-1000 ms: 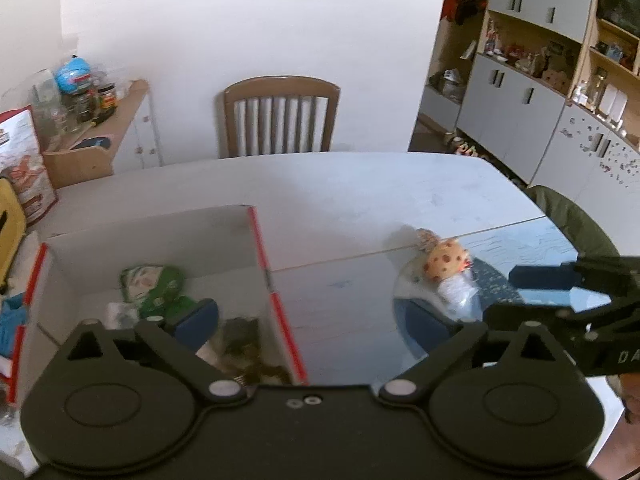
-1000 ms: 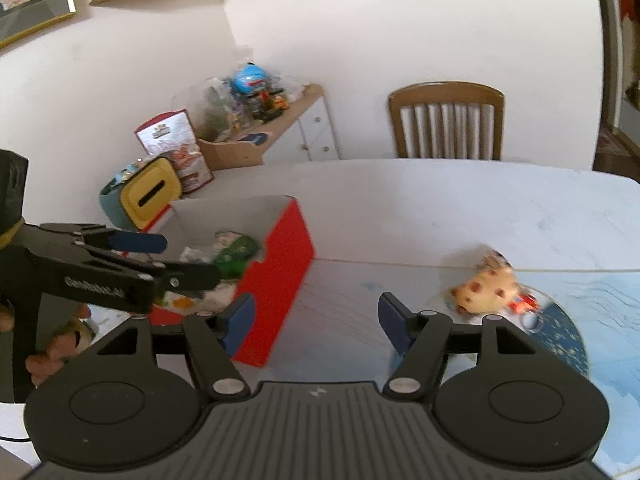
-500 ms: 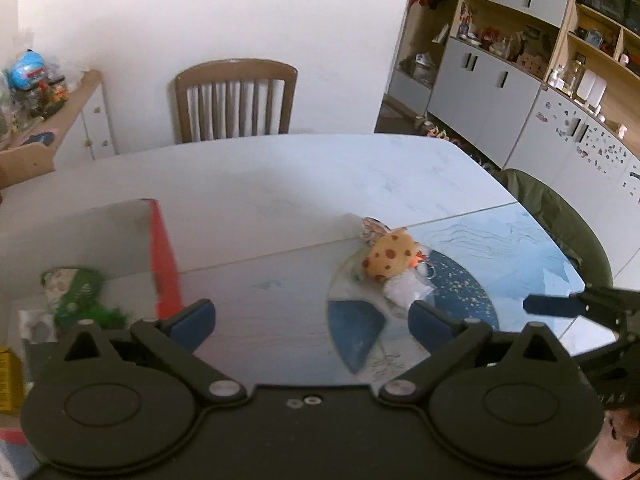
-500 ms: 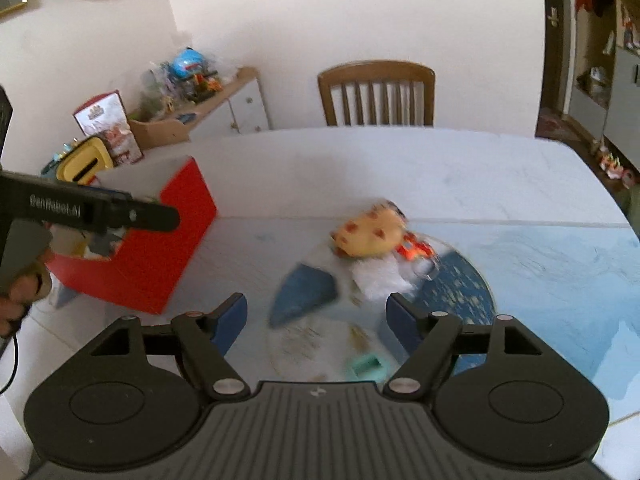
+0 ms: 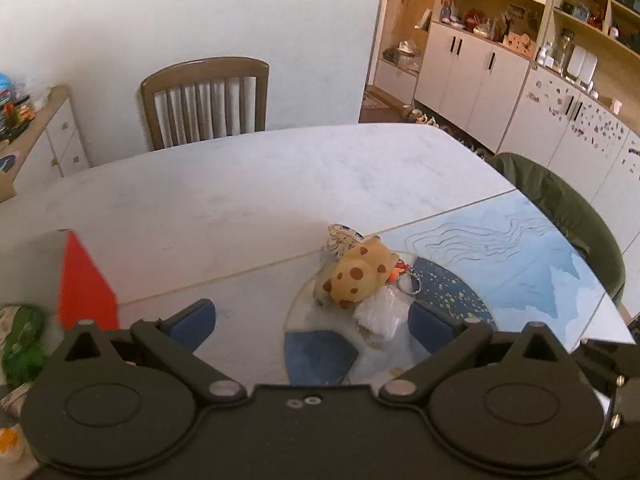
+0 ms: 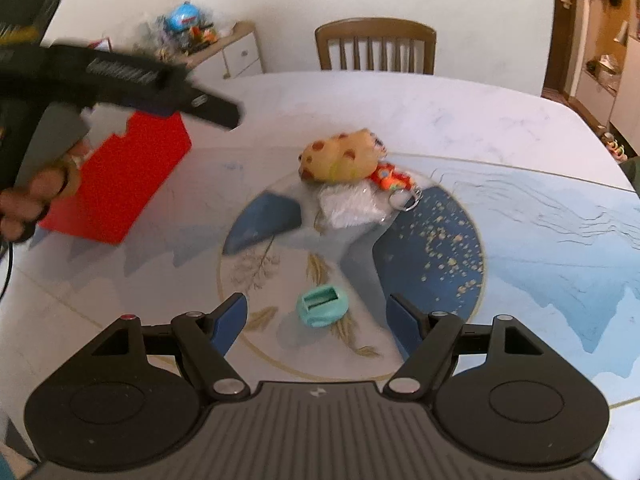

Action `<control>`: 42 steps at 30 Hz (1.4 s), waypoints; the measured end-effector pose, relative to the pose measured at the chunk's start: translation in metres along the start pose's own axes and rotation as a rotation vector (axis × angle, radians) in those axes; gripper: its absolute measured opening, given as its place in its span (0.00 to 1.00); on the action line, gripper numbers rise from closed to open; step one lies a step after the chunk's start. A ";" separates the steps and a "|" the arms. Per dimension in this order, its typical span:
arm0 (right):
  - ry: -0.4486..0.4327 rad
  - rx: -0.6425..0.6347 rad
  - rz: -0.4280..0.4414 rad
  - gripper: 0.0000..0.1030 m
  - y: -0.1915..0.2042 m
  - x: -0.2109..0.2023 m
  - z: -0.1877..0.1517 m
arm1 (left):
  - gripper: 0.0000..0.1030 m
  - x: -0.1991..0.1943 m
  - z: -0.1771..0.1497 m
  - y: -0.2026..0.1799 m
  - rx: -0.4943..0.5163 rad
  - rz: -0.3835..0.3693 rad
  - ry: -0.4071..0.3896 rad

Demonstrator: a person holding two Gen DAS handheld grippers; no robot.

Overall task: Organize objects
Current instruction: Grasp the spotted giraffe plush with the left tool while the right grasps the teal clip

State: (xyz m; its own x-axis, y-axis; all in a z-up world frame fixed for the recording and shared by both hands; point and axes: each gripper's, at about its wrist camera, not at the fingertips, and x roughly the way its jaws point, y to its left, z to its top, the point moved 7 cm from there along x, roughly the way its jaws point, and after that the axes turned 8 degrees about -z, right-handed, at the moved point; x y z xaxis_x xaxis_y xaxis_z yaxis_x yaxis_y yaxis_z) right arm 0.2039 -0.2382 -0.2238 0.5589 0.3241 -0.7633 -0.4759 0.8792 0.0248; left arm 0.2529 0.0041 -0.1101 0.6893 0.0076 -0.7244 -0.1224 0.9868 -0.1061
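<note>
A yellow spotted plush toy (image 5: pixel 356 276) (image 6: pixel 340 156) lies on the table beside a white crinkled packet (image 5: pixel 378 314) (image 6: pixel 352 202) and an orange keychain with a metal ring (image 6: pixel 390 178). A small teal object (image 6: pixel 322 306) sits near my right gripper (image 6: pixel 318 320), which is open and empty just behind it. My left gripper (image 5: pixel 312 320) is open and empty, with the packet and plush just ahead between its fingers. The red box (image 6: pixel 120 176) (image 5: pixel 86 284) stands to the left and holds a green item (image 5: pixel 22 344).
A wooden chair (image 5: pixel 206 100) stands at the table's far side, and a green-covered seat (image 5: pixel 560 212) at the right. A side cabinet with clutter (image 6: pixel 208 40) is at the back left. A hand (image 6: pixel 32 196) holds the left gripper's body above the red box.
Both grippers swung right, away from the red box and toward the plush pile. The teal object has come into view close below the right gripper. Both stay open.
</note>
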 end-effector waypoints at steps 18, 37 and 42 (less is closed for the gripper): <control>0.031 -0.071 0.023 0.69 0.004 0.042 -0.005 | 0.96 0.098 0.018 -0.029 0.168 -0.030 0.072; 0.045 -0.095 0.004 0.38 0.009 0.055 -0.007 | 0.50 0.119 0.011 -0.034 0.255 -0.045 0.097; 0.036 -0.092 -0.008 0.38 0.009 0.052 -0.005 | 0.48 0.111 0.012 -0.036 0.259 -0.060 0.085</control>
State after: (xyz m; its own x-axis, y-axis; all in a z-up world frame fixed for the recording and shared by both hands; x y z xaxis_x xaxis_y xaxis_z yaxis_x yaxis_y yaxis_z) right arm 0.2254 -0.2156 -0.2662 0.5386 0.3032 -0.7861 -0.5328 0.8454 -0.0390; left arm 0.3424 -0.0286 -0.1784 0.6261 -0.0550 -0.7778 0.1113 0.9936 0.0193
